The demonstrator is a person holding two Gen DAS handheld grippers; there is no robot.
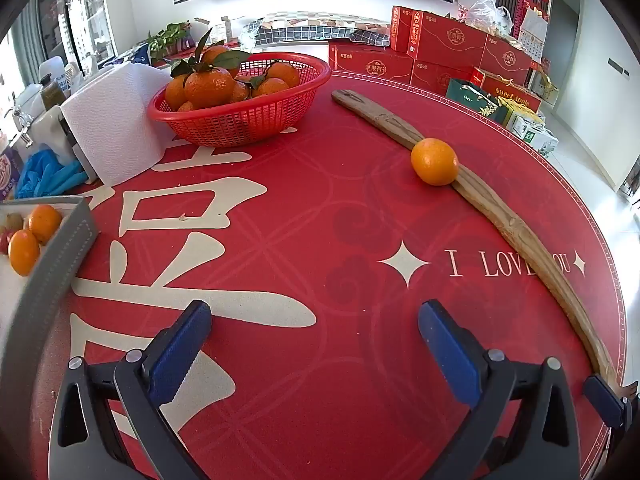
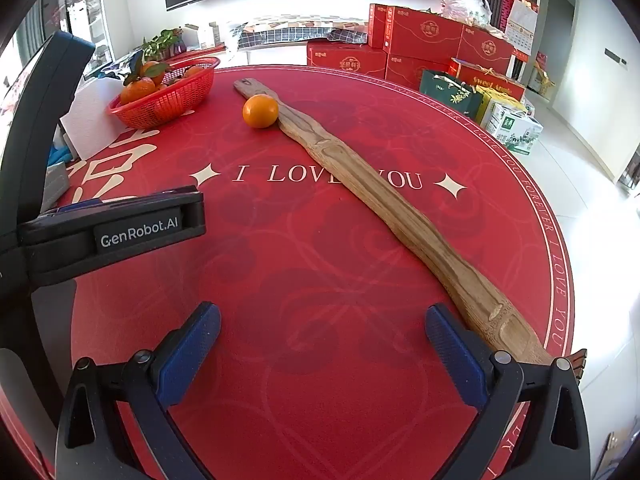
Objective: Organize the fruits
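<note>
A loose orange (image 1: 434, 161) (image 2: 260, 111) rests on the red round table against a long wooden stick (image 1: 504, 220) (image 2: 392, 216). A red mesh basket (image 1: 240, 120) (image 2: 168, 104) at the far left holds several leafy oranges. A grey tray (image 1: 60, 252) at the left edge holds two oranges (image 1: 34, 236) and other small fruit. My left gripper (image 1: 314, 320) hangs open over the cloth, nothing between its blue pads. My right gripper (image 2: 322, 324) is open too, near the stick's near end. The left gripper's body (image 2: 120, 228) shows at the left of the right wrist view.
A paper towel roll (image 1: 116, 120) stands left of the basket, with blue gloves (image 1: 48, 176) beside it. Red gift boxes (image 1: 440, 52) (image 2: 420, 40) and bags are stacked on the floor beyond the table's far right edge. A screen hangs on the back wall.
</note>
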